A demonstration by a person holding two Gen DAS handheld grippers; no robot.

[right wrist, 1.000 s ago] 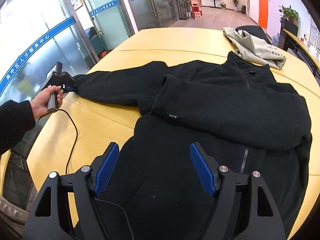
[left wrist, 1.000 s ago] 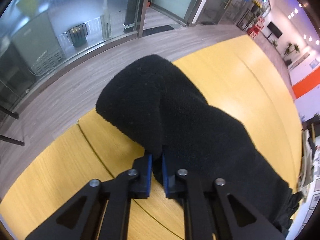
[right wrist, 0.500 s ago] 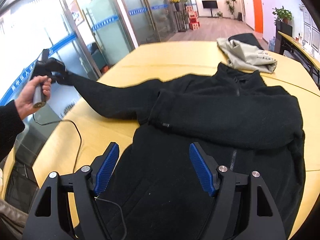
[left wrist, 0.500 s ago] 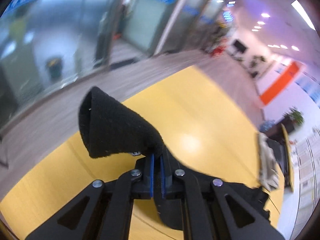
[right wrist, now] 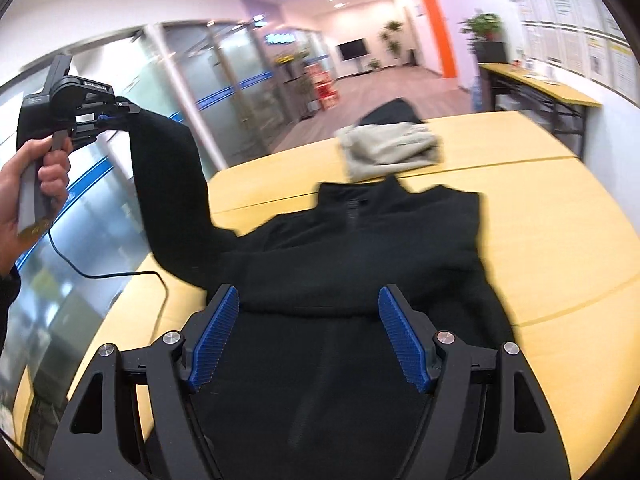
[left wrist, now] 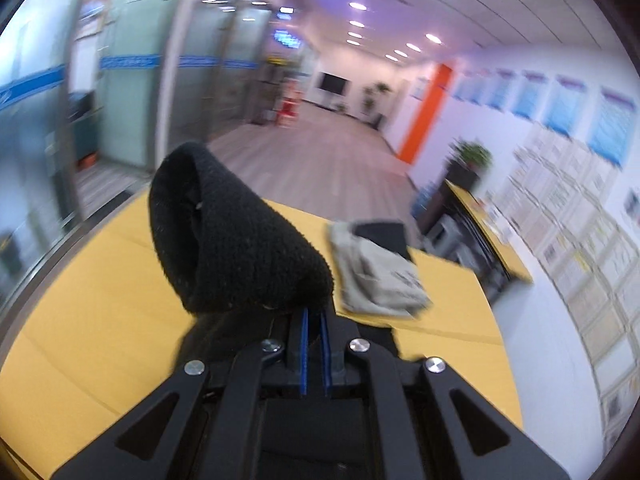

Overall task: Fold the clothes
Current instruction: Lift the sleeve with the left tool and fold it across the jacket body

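Left hand-held gripper (left wrist: 314, 322) clamped on the sleeve cuff (left wrist: 224, 248) of the black fleece jacket (right wrist: 360, 256), sleeve raised above the yellow bench (right wrist: 540, 216). Jacket body flat on bench. Right hand-held gripper (right wrist: 308, 332) spread wide over the jacket front, gripping nothing. Beige garment (right wrist: 388, 148) beyond the collar.

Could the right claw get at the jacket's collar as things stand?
Probably yes: the right claw hangs open over the black jacket, and the collar lies uncovered straight ahead. The lifted sleeve hangs off to the side.

Glass partitions (right wrist: 240, 92), orange wall stripe (right wrist: 436, 20), wood floor (left wrist: 320, 152)
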